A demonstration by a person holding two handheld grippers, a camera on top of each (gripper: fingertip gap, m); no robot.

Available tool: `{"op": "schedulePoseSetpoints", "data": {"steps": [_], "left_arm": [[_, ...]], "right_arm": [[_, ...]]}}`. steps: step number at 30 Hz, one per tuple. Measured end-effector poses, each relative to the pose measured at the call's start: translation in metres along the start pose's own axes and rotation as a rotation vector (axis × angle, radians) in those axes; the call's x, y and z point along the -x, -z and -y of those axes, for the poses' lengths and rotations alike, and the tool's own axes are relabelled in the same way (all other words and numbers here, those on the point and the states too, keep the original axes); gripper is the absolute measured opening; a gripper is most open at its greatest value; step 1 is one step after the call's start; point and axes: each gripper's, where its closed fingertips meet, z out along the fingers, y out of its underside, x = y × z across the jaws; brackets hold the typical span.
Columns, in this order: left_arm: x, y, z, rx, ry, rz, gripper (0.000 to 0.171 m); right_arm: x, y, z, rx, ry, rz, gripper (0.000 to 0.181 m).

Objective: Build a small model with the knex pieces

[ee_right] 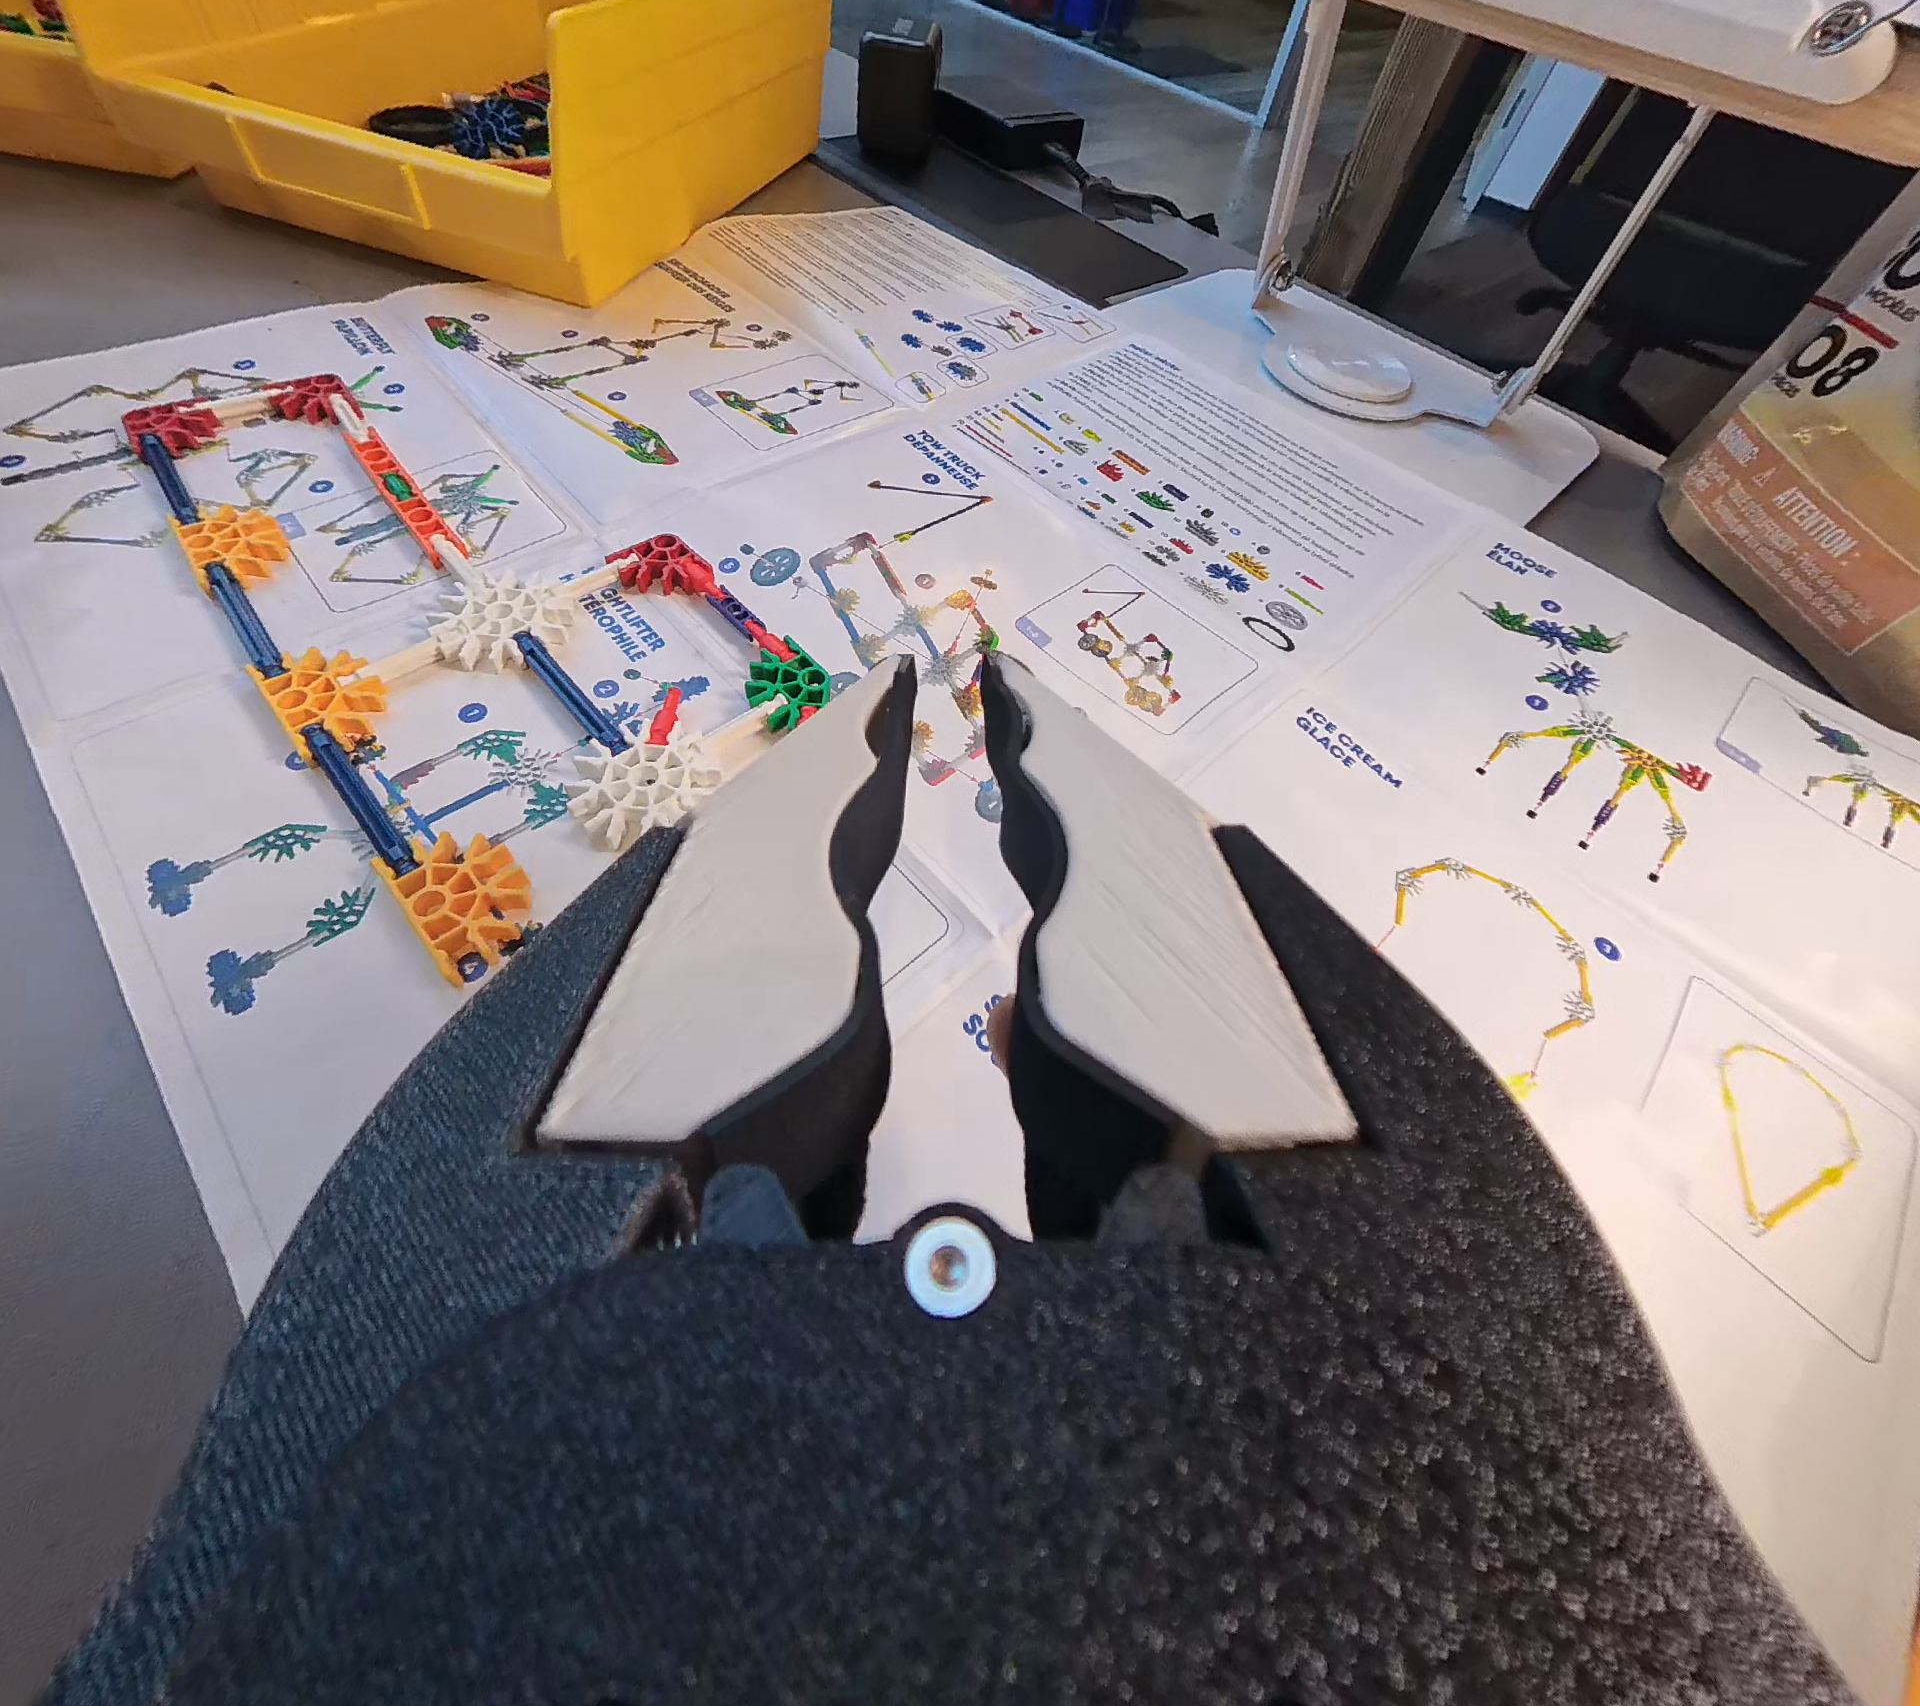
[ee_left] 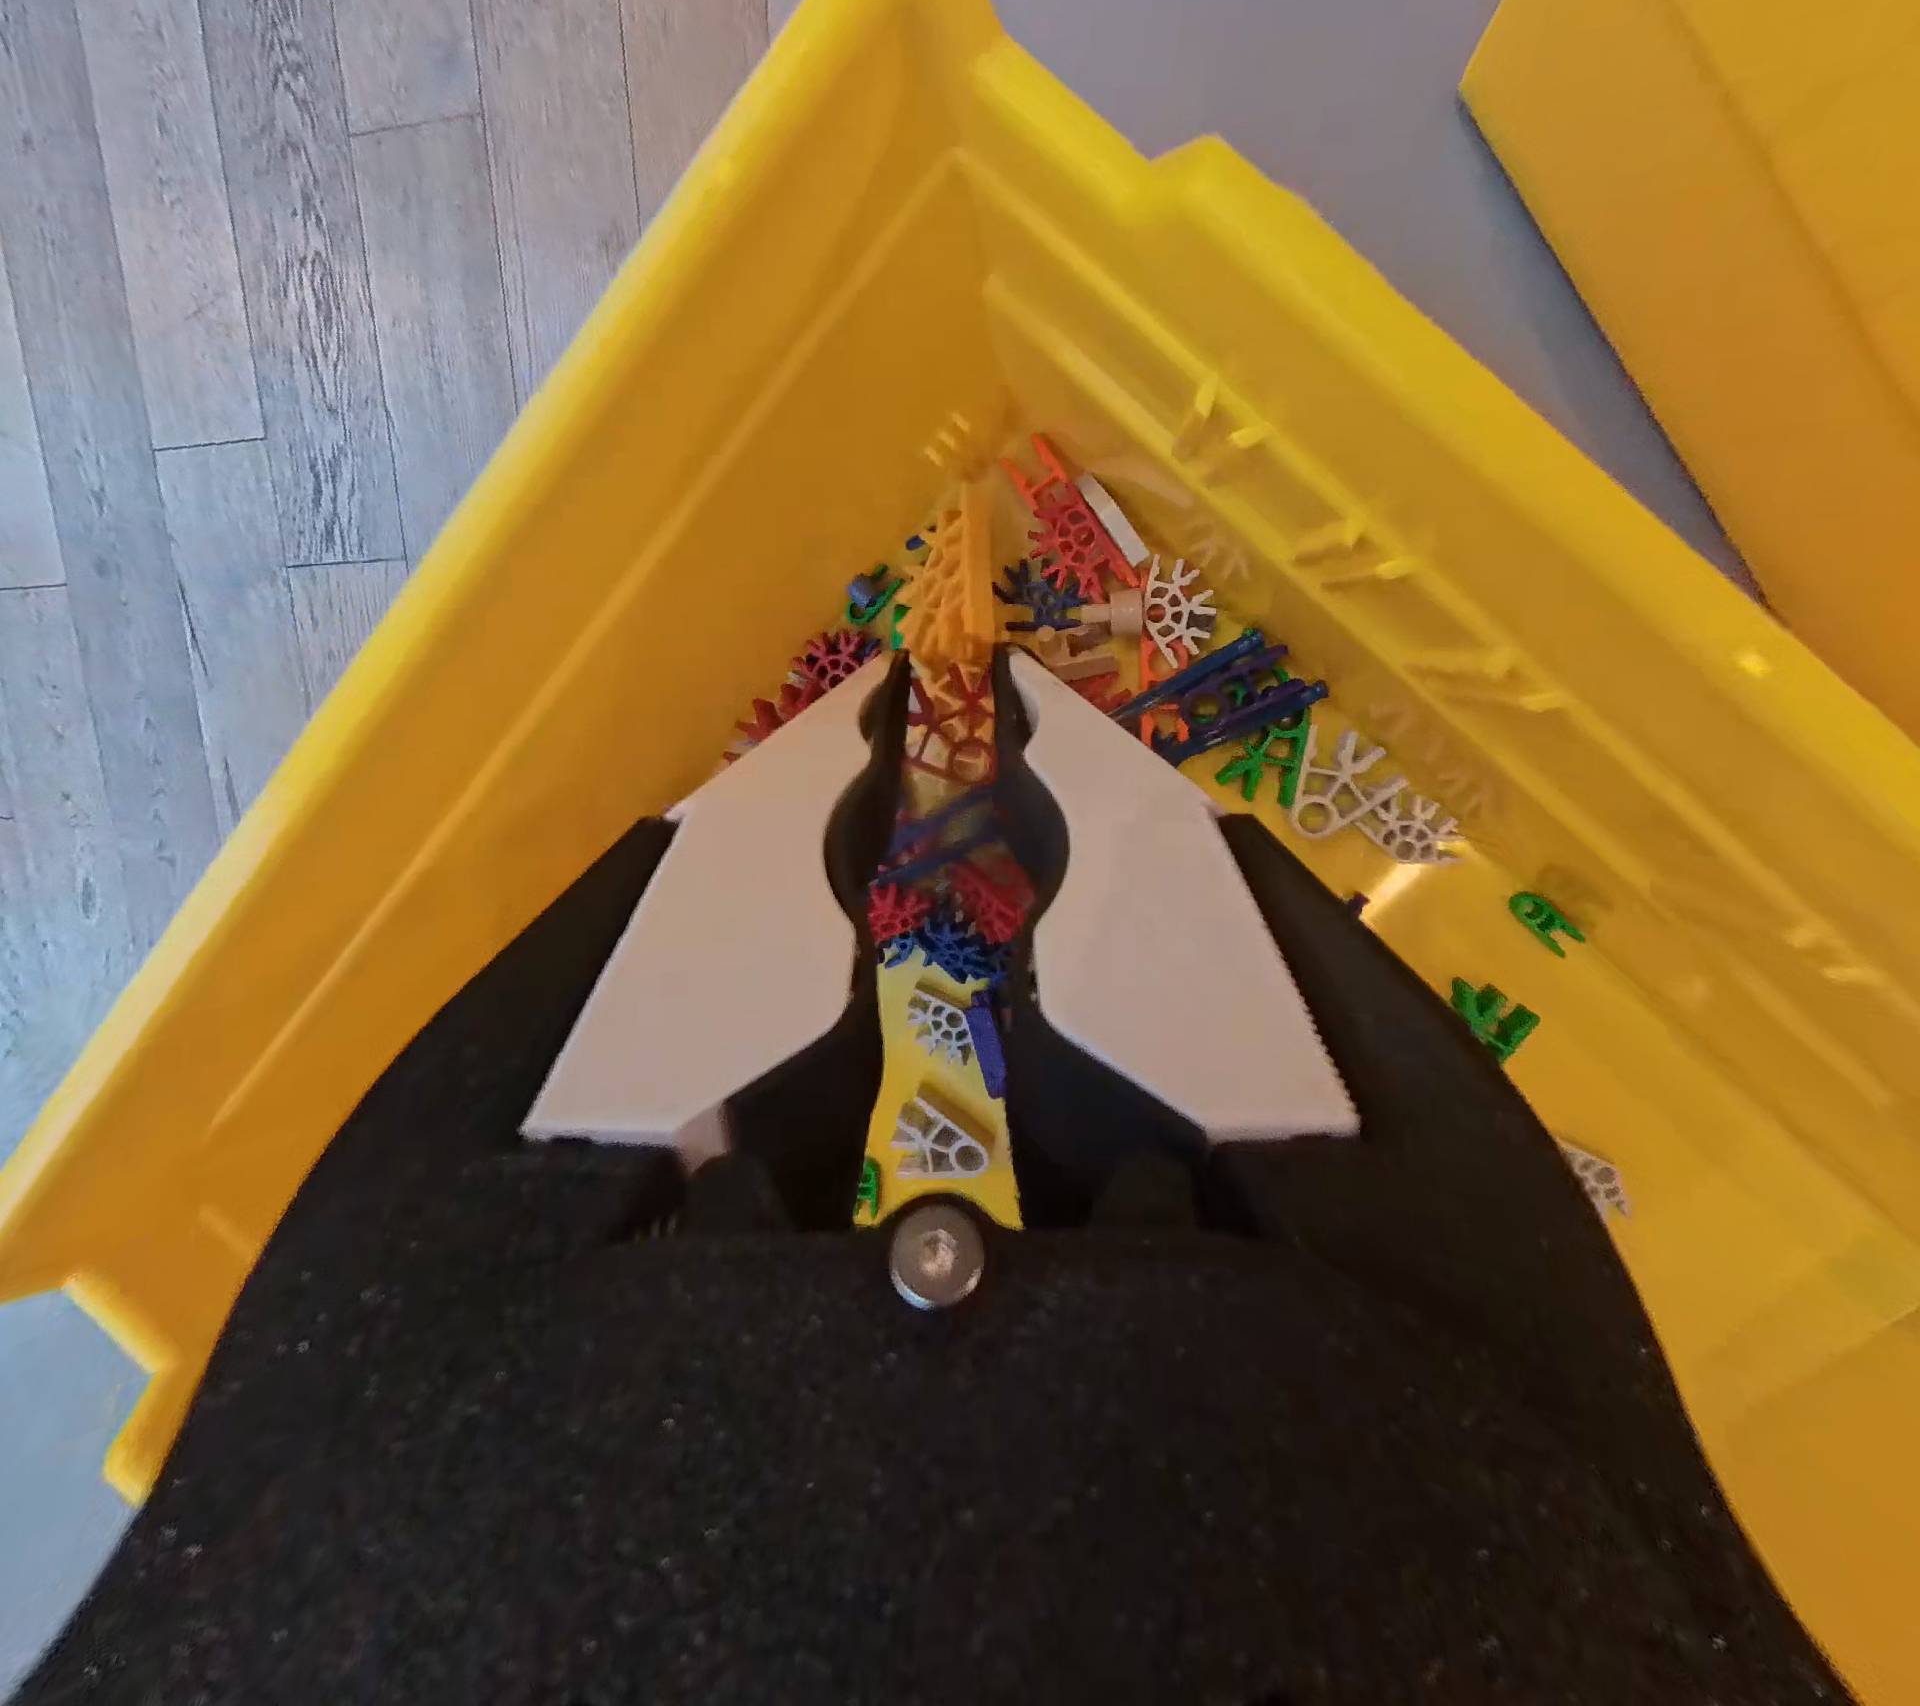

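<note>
My left hand-held gripper is down inside a yellow bin, tips at a heap of loose toy construction pieces. An orange-yellow connector piece stands just at the tips; jaws are narrowed to a slim gap, and I cannot tell whether they pinch it or only frame it. A second yellow bin sits off to the right.

My right hand-held gripper hovers over the printed instruction sheet on the tabletop, jaws slightly apart, holding nothing.

A partly built frame lies on the sheet, left of that gripper: blue and white rods joined by orange, red, white and green connectors. It has open ends, so I judge the build unfinished.

A cardboard box stands far right.
</note>
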Motion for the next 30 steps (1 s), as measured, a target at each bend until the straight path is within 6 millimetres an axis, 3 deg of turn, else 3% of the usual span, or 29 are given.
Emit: {"op": "schedulePoseSetpoints", "data": {"steps": [6,10,12,15,17,19,24,30], "left_arm": [[-0.013,0.046,0.016,-0.17,0.062,-0.111,0.013],[-0.014,0.061,0.008,-0.184,0.064,-0.123,0.013],[-0.021,0.06,-0.007,-0.107,0.049,-0.161,0.013],[-0.048,0.054,-0.056,0.168,-0.002,-0.294,0.016],[-0.041,0.049,-0.07,0.244,-0.057,-0.232,0.012],[-0.032,0.044,-0.055,0.165,-0.034,-0.174,0.007],[-0.008,0.026,-0.014,-0.059,0.038,-0.054,0.016],[-0.005,-0.003,0.011,-0.19,0.212,-0.105,0.021]], "right_arm": [[0.004,0.003,0.006,-0.019,0.012,0.015,0.012],[0.01,0.004,0.011,-0.028,0.036,0.031,0.012],[0.014,0.005,0.013,-0.029,0.049,0.041,0.012],[0.019,0.006,0.014,-0.029,0.068,0.049,0.012],[0.022,0.005,0.014,-0.026,0.075,0.054,0.012],[0.023,0.005,0.013,-0.022,0.079,0.055,0.012],[0.023,0.001,0.008,-0.004,0.072,0.052,0.012],[0.02,-0.001,0.004,0.007,0.058,0.038,0.012]]}}
